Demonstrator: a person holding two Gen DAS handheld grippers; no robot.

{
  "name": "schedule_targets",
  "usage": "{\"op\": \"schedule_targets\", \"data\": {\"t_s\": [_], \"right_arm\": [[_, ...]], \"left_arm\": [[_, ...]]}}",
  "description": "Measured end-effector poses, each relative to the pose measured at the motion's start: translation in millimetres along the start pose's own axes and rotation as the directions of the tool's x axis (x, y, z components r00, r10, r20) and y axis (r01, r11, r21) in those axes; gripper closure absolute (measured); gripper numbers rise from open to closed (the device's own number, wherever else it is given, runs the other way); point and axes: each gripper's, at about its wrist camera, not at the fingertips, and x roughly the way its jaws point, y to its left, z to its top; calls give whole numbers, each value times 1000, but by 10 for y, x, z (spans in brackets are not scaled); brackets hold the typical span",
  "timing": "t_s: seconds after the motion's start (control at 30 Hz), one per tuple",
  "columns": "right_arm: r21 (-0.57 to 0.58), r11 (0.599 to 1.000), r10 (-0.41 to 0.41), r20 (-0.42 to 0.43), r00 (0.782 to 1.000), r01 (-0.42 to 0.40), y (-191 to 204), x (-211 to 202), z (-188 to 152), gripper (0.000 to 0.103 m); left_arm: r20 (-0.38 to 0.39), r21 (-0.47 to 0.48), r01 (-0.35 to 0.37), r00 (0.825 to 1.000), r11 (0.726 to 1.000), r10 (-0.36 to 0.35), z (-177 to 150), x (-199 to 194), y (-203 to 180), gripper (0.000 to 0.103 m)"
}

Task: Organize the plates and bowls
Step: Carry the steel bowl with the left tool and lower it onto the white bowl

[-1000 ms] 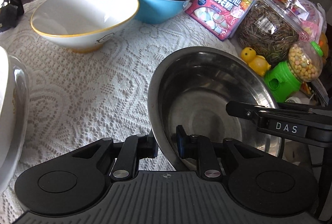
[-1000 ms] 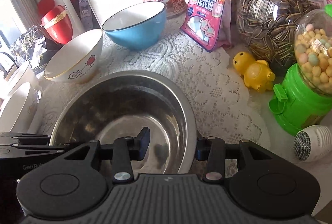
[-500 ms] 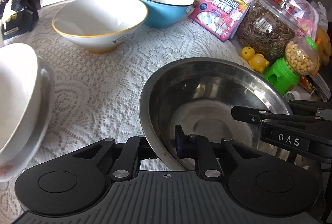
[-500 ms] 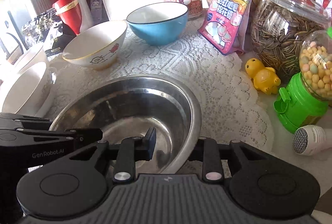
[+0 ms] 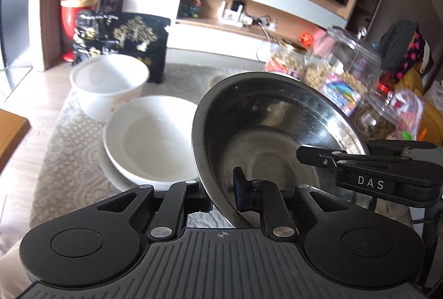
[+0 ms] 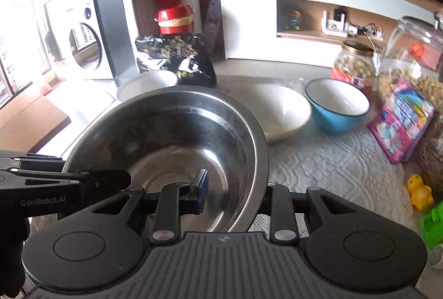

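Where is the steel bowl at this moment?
The steel bowl fills the centre of both wrist views, tilted, with the left gripper and the right gripper each clamped on its rim, right of the white bowl.

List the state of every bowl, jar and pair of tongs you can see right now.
Steel bowl: lifted, tilted, gripped at two rim spots.
Left tongs: shut on the steel bowl's rim.
Right tongs: shut on the steel bowl's rim.
Shallow white bowl: upright, empty, sitting on a plate.
Deep white bowl: upright, empty.
Blue bowl: upright, empty.
Gold-rimmed bowl: upright, empty.
Nut jar: lidded, full.
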Motion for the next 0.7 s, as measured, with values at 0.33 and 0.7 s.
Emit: {"op": "schedule_targets", "data": {"t_s": [0.33, 0.7], "right_arm": [[-32, 998, 56, 8, 998, -56, 378, 694, 503, 76], [12, 998, 60, -136, 989, -59, 295, 1450, 322, 77]], "left_arm": [[34, -134, -77, 996, 988, 82, 405, 228, 665, 86], [-74, -185, -130, 990, 974, 119, 308, 764, 1027, 84]]}}
